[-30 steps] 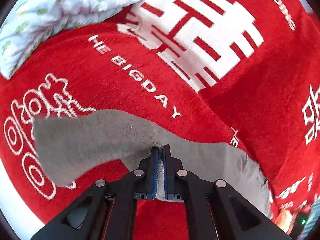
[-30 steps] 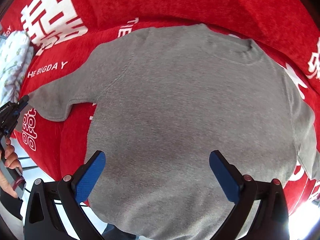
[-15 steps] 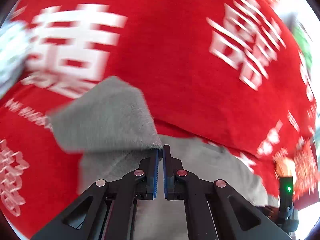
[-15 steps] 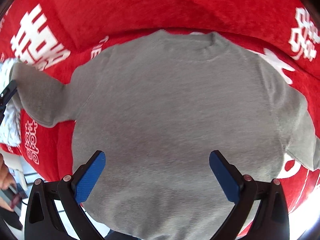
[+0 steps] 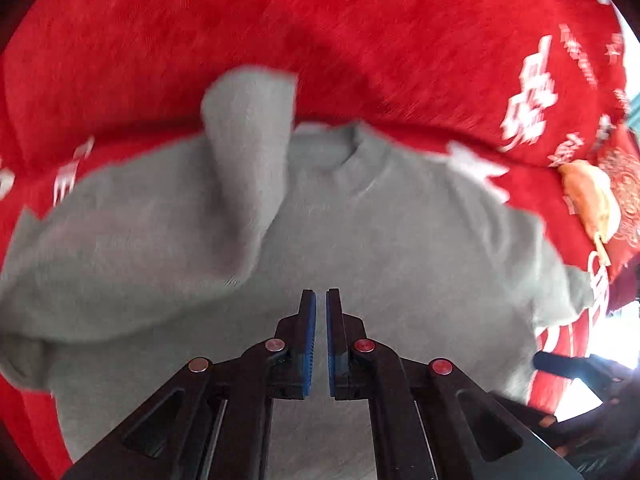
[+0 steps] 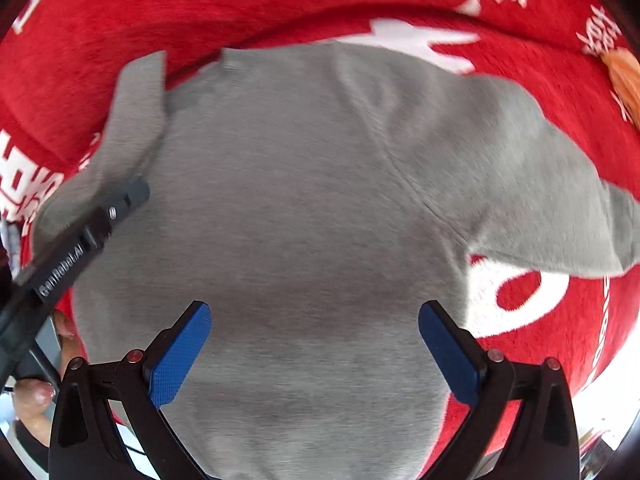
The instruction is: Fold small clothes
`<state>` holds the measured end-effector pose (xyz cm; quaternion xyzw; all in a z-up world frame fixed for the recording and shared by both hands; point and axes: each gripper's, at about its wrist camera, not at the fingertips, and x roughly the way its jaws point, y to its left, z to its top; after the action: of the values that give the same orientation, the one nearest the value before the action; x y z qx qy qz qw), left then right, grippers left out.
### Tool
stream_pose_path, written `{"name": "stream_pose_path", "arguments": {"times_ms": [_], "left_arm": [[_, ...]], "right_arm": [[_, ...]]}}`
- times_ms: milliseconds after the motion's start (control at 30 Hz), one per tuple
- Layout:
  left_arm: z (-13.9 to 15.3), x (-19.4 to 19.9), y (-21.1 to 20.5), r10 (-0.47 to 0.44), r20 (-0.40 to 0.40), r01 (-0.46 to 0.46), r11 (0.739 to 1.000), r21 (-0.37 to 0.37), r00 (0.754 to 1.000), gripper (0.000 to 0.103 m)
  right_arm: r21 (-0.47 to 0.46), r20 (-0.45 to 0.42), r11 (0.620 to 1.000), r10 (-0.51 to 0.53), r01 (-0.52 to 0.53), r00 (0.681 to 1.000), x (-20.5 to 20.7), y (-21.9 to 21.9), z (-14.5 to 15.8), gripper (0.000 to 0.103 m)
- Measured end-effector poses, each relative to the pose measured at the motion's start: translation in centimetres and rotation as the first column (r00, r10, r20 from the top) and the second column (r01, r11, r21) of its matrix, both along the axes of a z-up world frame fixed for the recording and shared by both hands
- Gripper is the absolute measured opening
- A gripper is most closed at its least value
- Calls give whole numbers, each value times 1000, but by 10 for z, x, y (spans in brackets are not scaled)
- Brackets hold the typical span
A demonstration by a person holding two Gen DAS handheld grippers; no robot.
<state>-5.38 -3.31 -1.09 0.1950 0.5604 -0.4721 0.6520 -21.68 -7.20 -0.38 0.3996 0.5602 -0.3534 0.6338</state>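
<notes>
Both wrist views look down past their own claws, close over the same grey sweater.

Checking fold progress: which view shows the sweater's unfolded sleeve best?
The right wrist view: the grey knit sweater's unfolded sleeve lies fully spread on the red printed blanket. The left wrist view shows it only foreshortened at the edge.

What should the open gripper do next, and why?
Probably reach for the right sleeve and pinch its cuff. The right gripper hangs open and empty above the gray sweater, and that sleeve lies spread out on the red blanket, unfolded.
</notes>
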Motion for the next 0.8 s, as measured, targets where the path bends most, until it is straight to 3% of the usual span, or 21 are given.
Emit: {"name": "stream_pose_path", "arguments": {"times_ms": [133,333,400,500,533,567,600,667,733,800], "left_arm": [[16,12,44,42,63,-43,999,15,997,6],[29,55,118,117,183,-135,986,93,976,6],[22,73,135,156,195,-183,974,131,968,6],[7,88,143,186,221,-225,960,167,957,6],[2,89,145,188,230,-231,956,179,955,6],[0,88,146,192,230,-235,956,179,954,6],[-2,85,143,193,227,-234,957,173,955,6],[2,78,142,185,221,-225,960,167,957,6],[7,72,148,174,192,-207,964,164,966,6],[15,65,155,163,158,-188,969,162,974,6]], "right_arm": [[-12,26,1000,17,-17,1000,14,-4,9,103],[-111,107,974,210,-198,972,123,-11,28,103],[-140,108,965,236,-220,966,157,-15,21,103],[-142,37,964,234,-226,972,198,-24,-8,101],[-128,20,967,223,-219,975,205,-28,-18,93],[-113,41,970,220,-215,975,203,-29,-20,40],[-72,110,976,211,-204,971,200,-32,-21,9],[-125,204,979,181,-158,962,181,-32,-4,8],[-183,259,975,168,-123,951,154,-28,13,8],[-183,282,983,85,-33,956,116,-32,15,9]]}}
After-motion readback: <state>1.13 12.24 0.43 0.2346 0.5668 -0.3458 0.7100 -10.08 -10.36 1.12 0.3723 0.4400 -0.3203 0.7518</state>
